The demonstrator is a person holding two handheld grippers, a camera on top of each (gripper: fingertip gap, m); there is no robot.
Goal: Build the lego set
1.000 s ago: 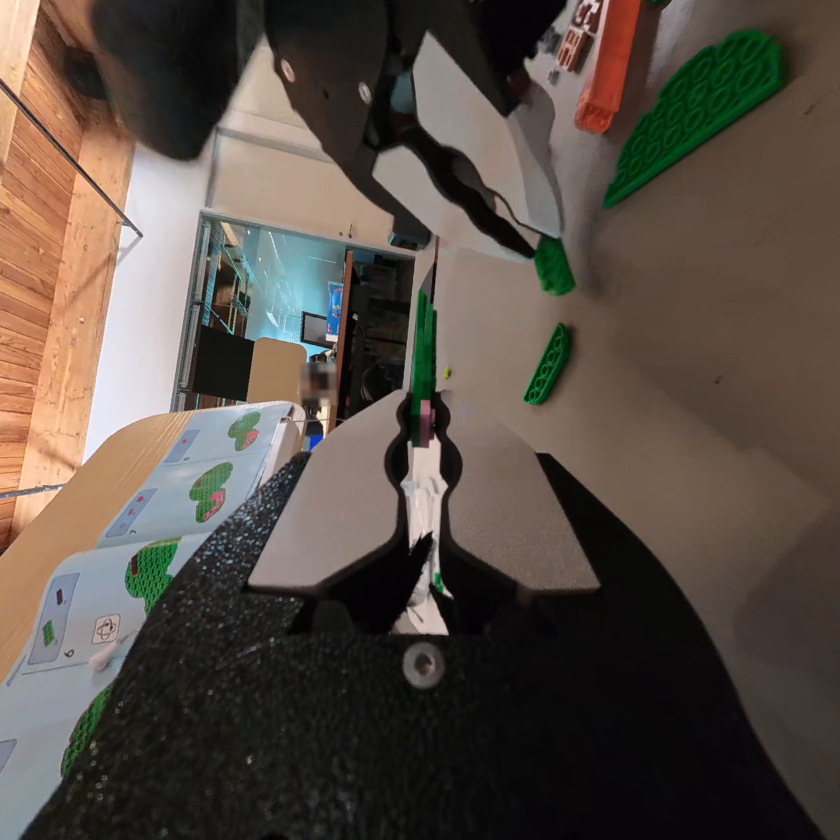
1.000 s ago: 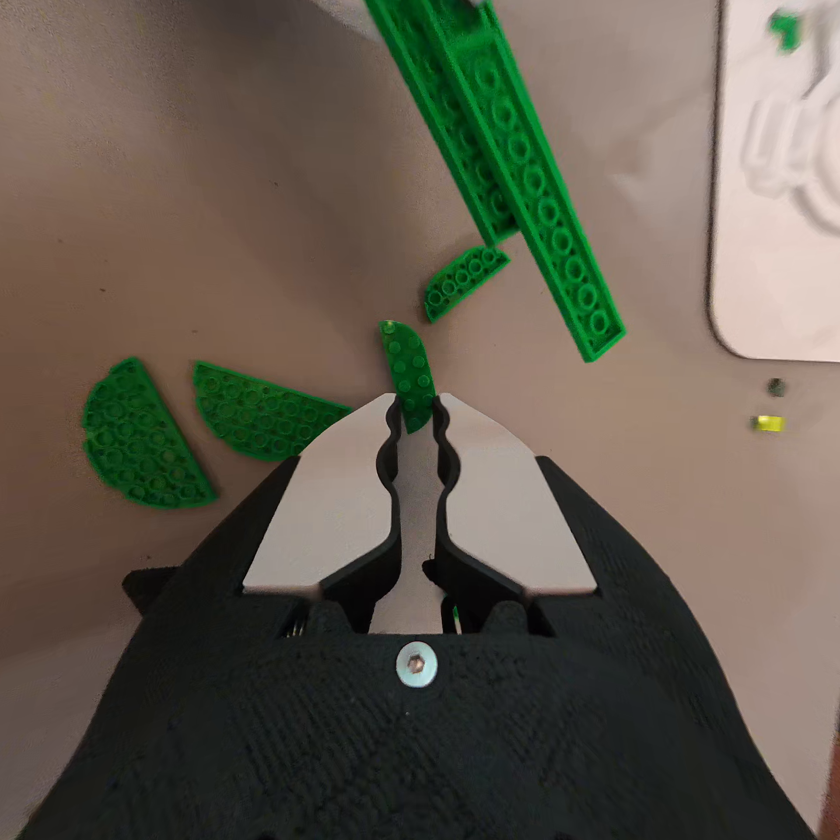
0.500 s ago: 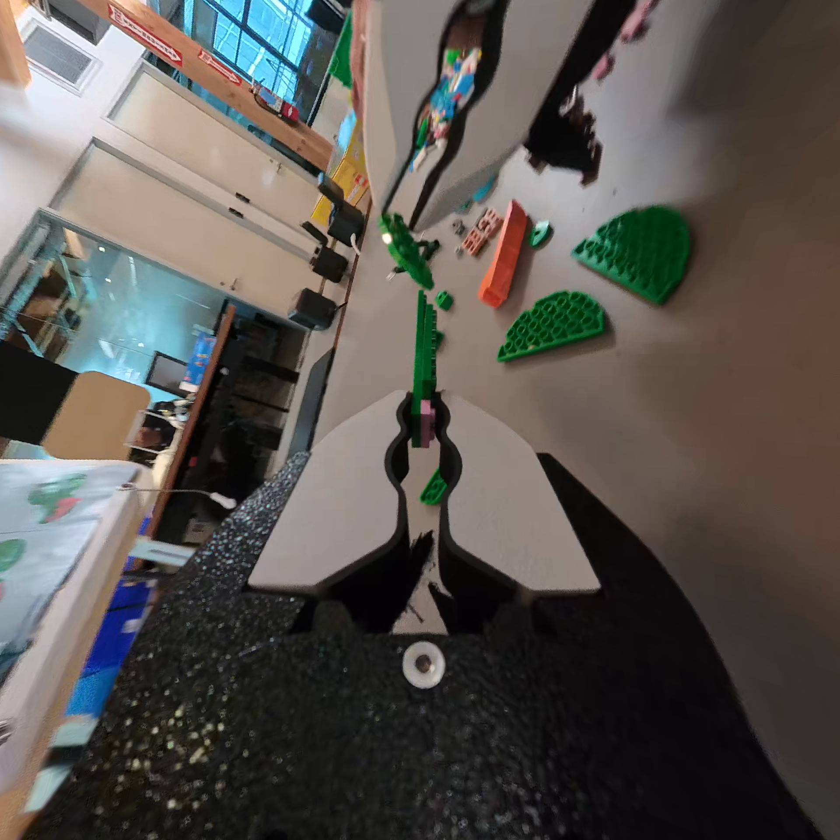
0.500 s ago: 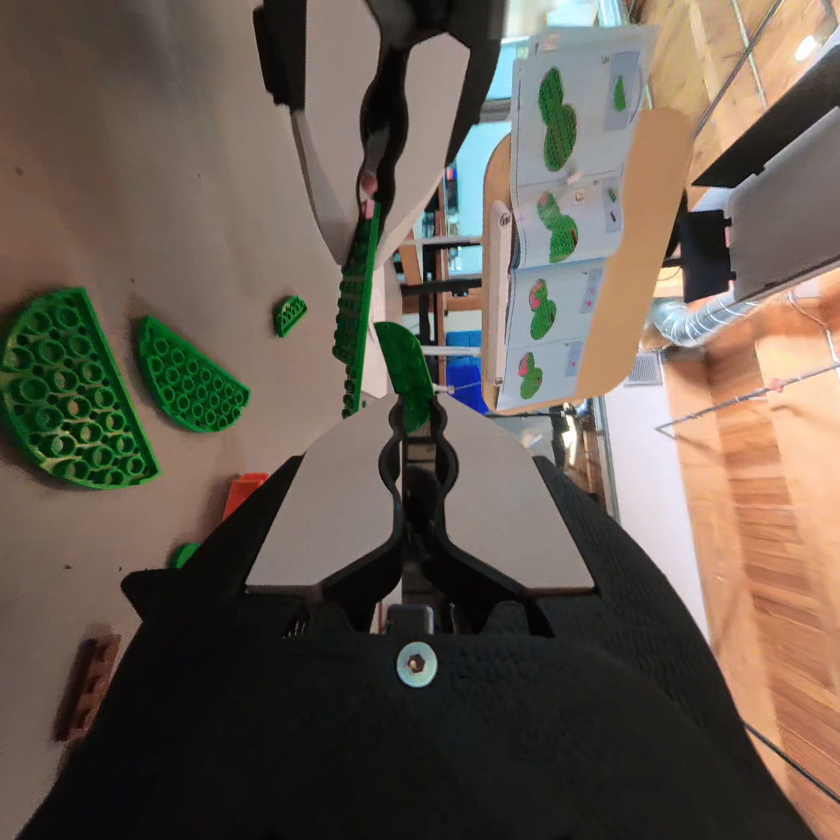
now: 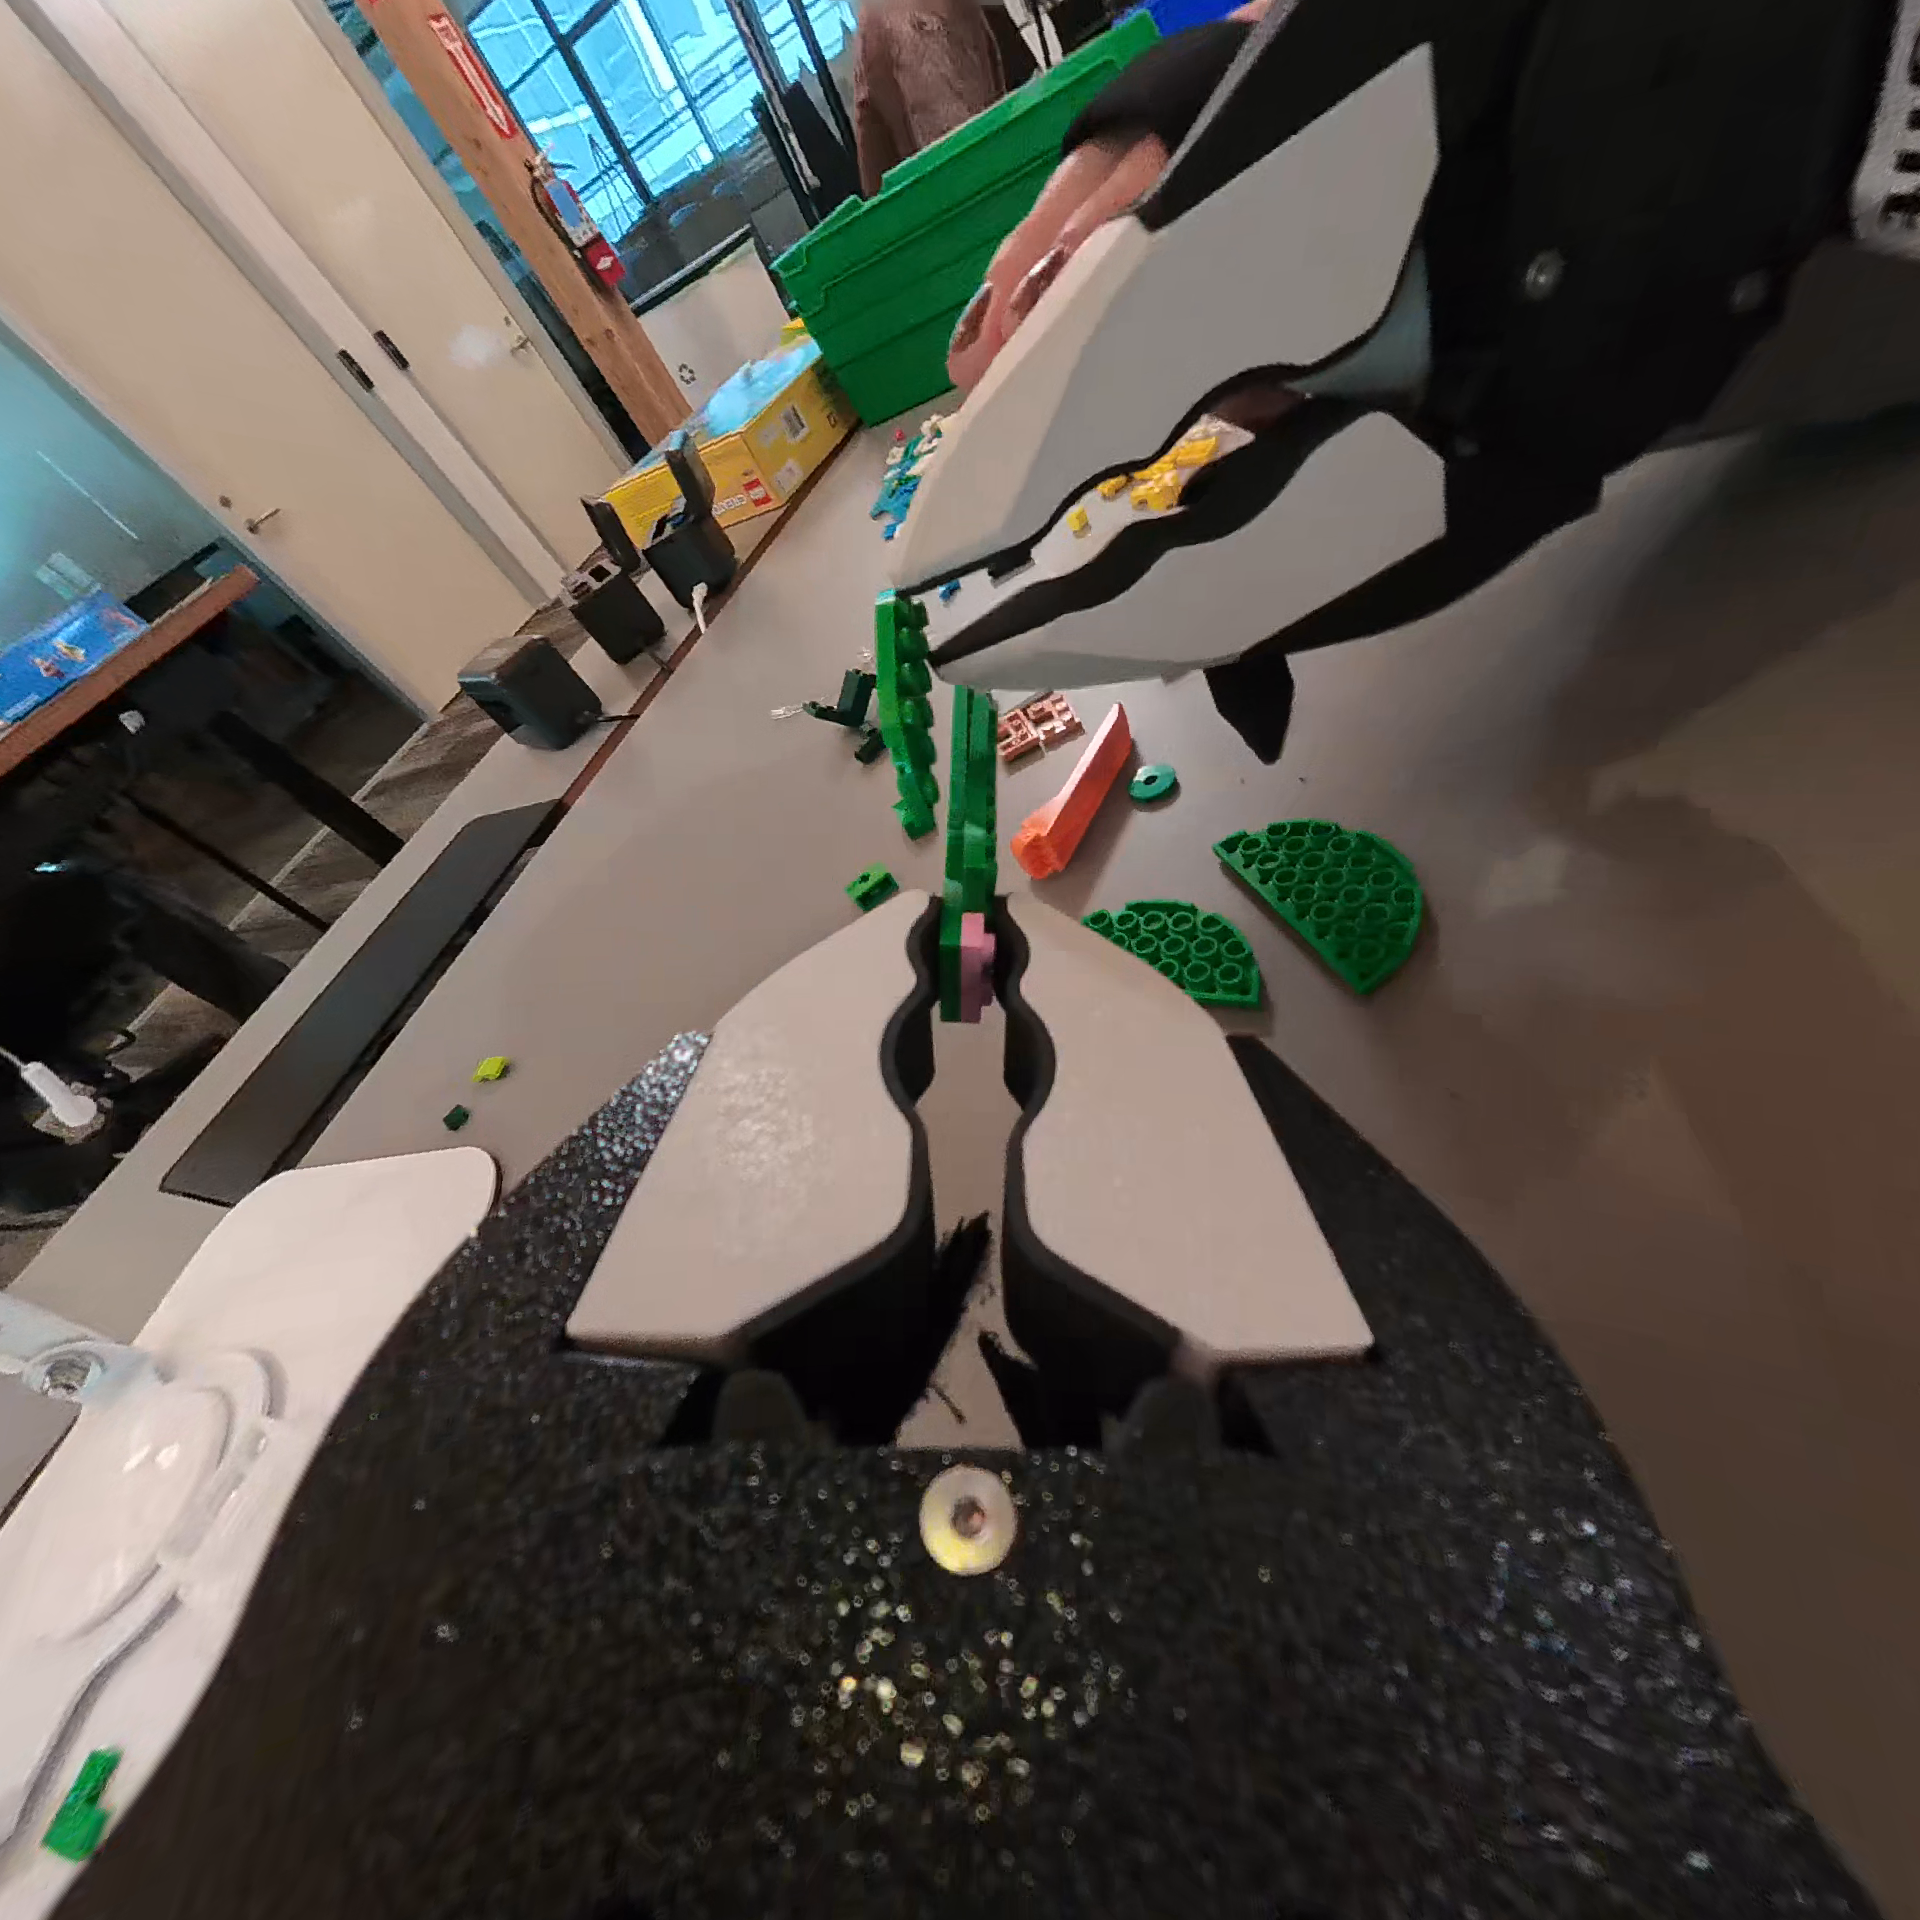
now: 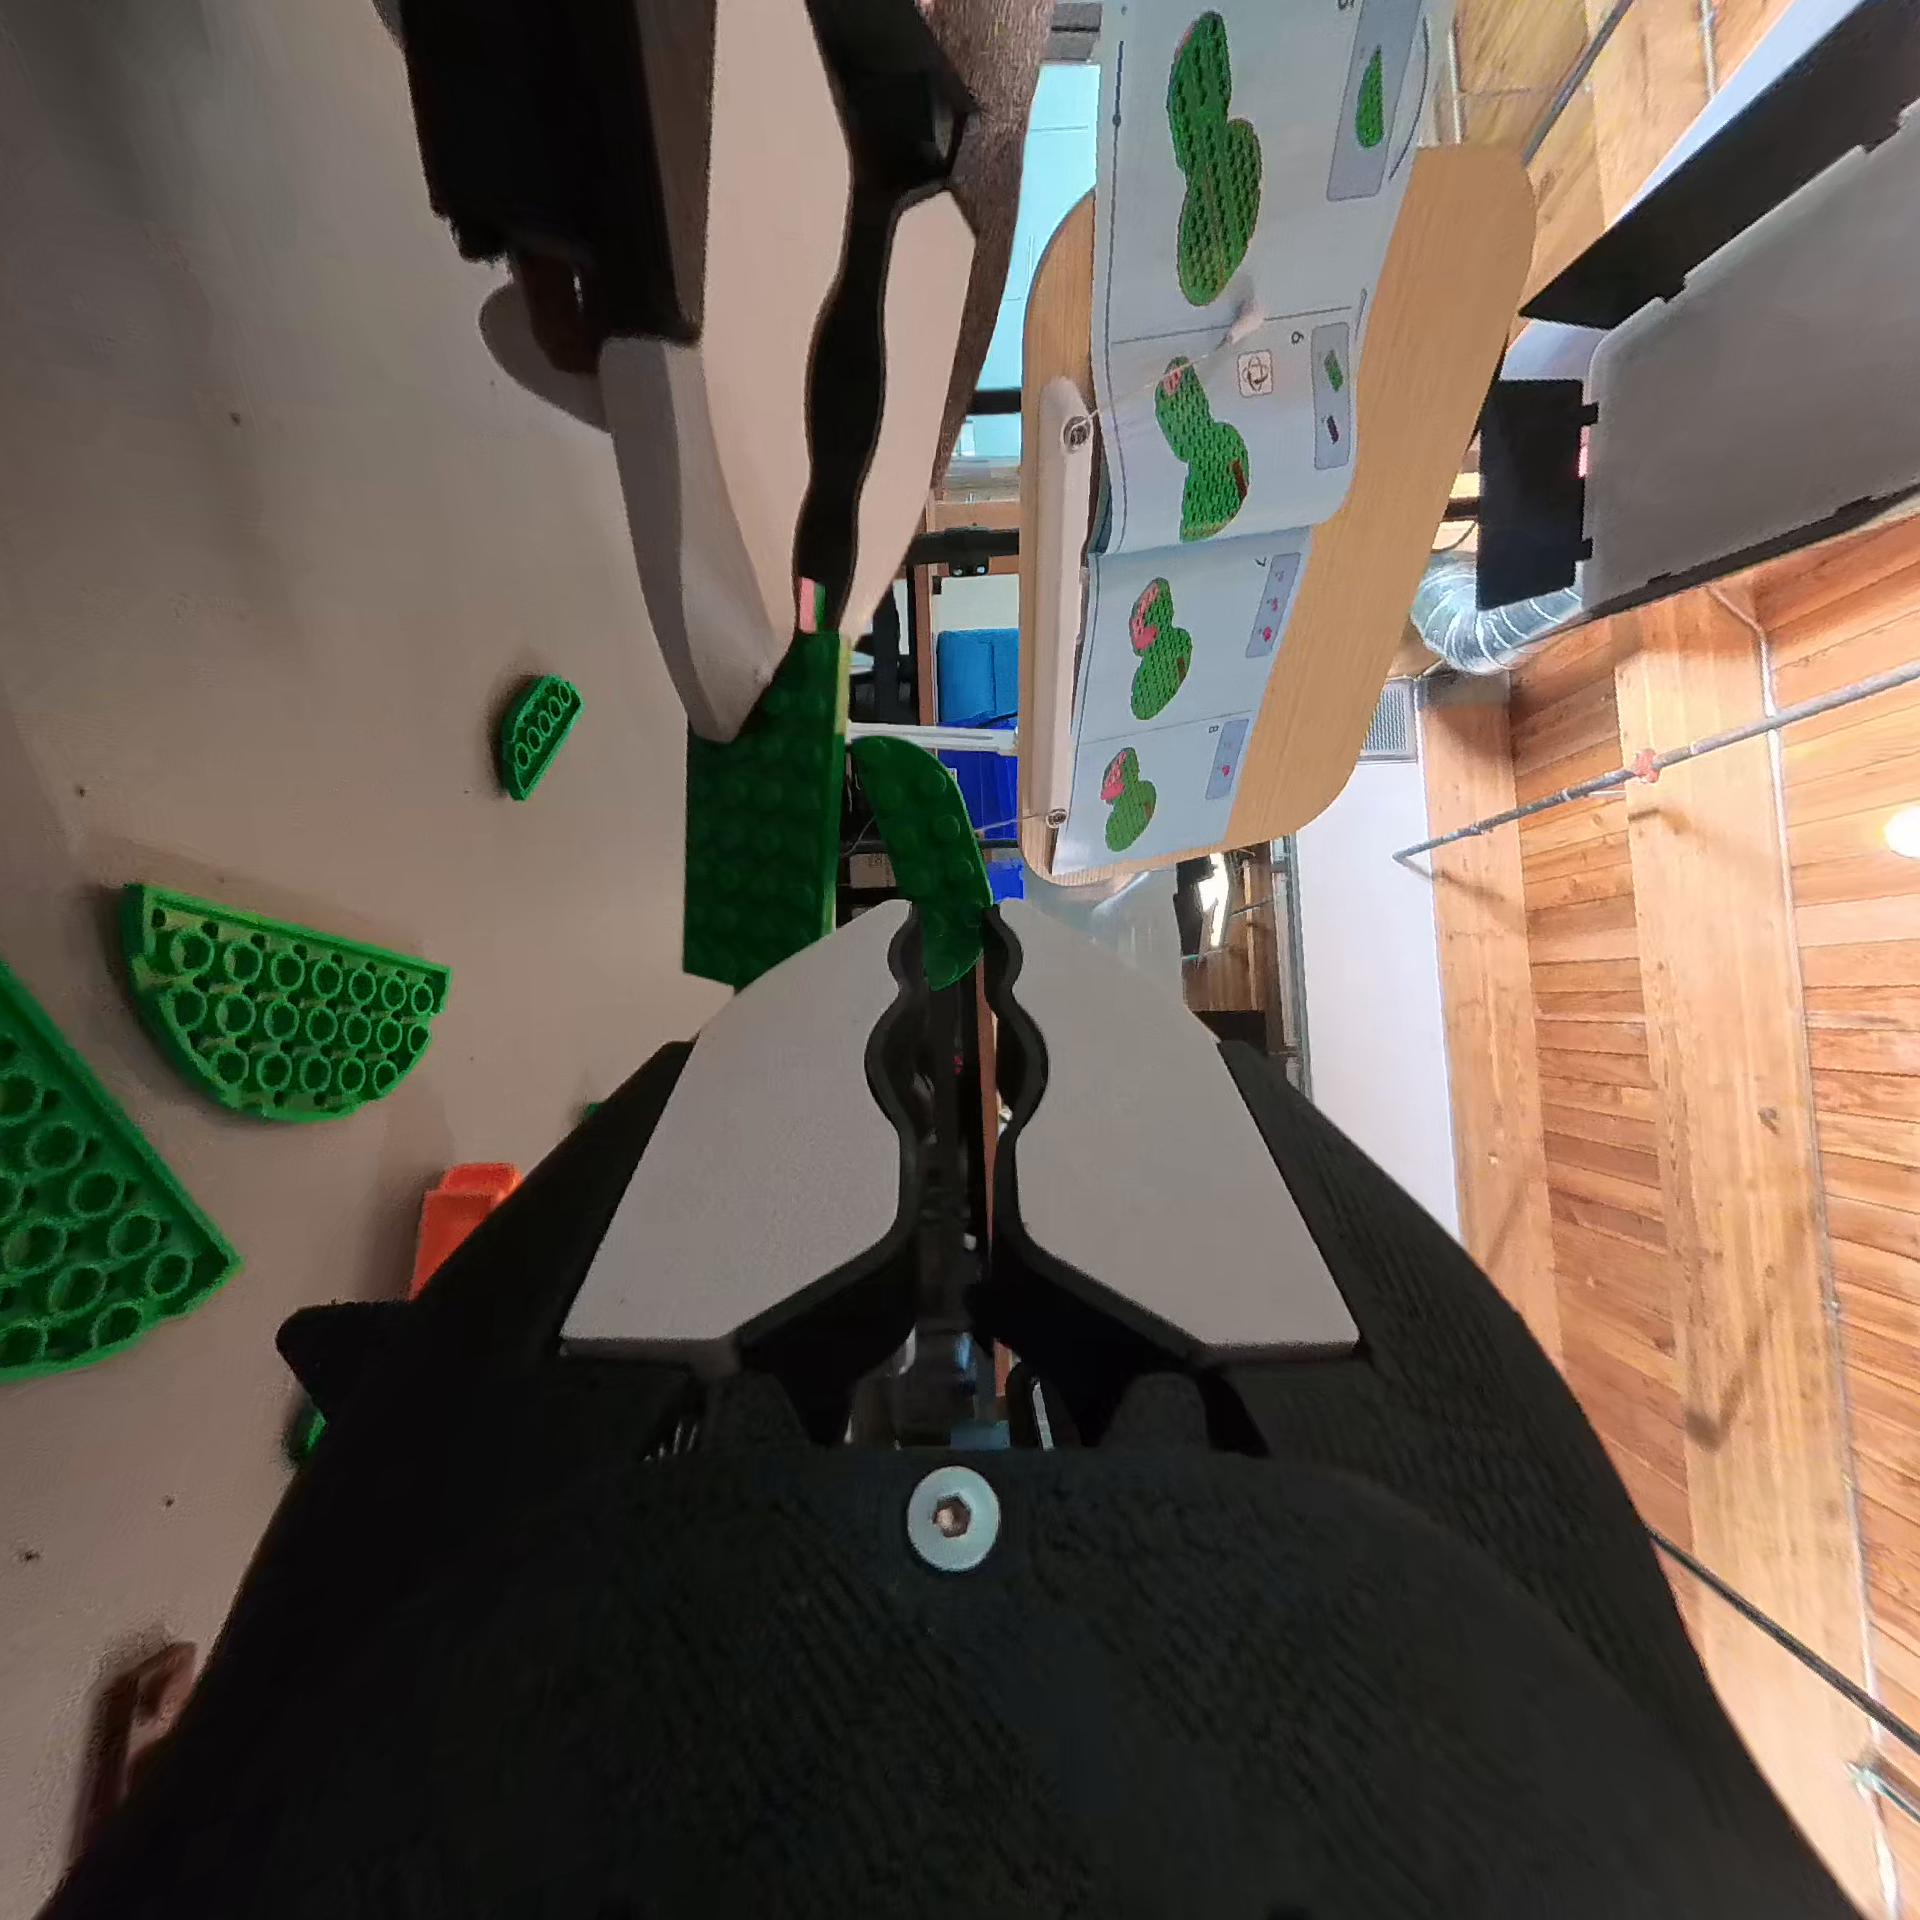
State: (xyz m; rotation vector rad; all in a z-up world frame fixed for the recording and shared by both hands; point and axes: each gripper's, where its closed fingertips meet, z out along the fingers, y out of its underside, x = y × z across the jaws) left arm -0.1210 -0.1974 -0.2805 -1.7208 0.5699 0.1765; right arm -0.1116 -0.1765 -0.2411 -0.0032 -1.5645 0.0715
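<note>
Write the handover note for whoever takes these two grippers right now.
Left gripper: shut on the long green plate assembly, held on edge above the table, pink piece at the fingertips.
Right gripper: shut on a small curved green plate, close beside the assembly, not yet joined.
On the table: two green half-round plates, orange brick.
Left: press the curved plate on, then add the rest.

Stacked green bins (image 5: 914, 249); black speakers (image 5: 530, 691) near table edge
</note>
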